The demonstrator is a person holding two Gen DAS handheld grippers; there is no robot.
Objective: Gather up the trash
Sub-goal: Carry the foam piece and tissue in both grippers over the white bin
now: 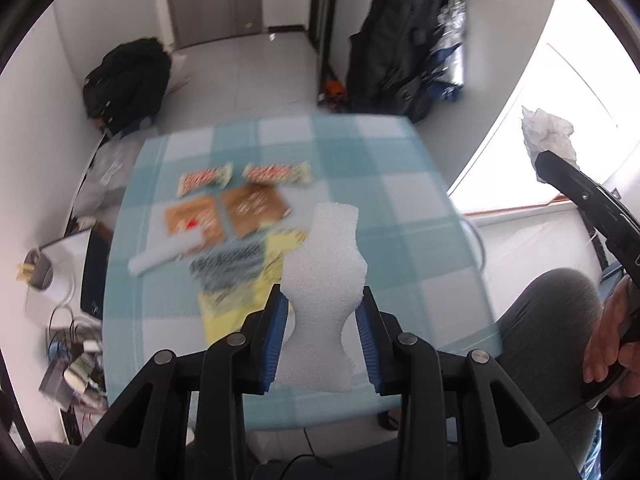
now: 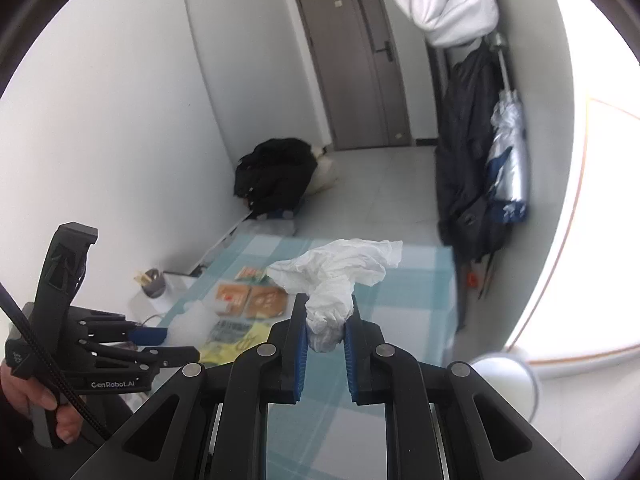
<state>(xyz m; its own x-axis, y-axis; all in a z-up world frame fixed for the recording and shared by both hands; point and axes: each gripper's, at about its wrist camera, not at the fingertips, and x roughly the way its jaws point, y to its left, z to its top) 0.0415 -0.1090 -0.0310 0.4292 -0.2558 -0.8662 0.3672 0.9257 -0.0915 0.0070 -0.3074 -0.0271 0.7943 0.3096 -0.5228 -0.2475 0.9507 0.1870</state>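
My left gripper (image 1: 322, 300) is shut on a white foam piece (image 1: 324, 264), pinched at its waist between the blue pads and held above the checked tablecloth (image 1: 400, 200). My right gripper (image 2: 326, 316) is shut on a crumpled white tissue (image 2: 340, 276), also off the table. The right gripper shows at the right edge of the left wrist view with the tissue (image 1: 548, 136) at its tip. On the cloth lie two snack bars (image 1: 204, 178), two brown packets (image 1: 256, 208), a white roll (image 1: 168, 254) and a yellow wrapper (image 1: 228, 312). The picture is blurred.
A black backpack (image 1: 128, 76) lies on the floor beyond the table. A dark bag (image 2: 464, 160) and a folded umbrella (image 2: 508, 160) hang at the right. A cup (image 1: 38, 272) and cable clutter (image 1: 76, 360) sit left of the table. The person's knee (image 1: 552, 312) is at the right.
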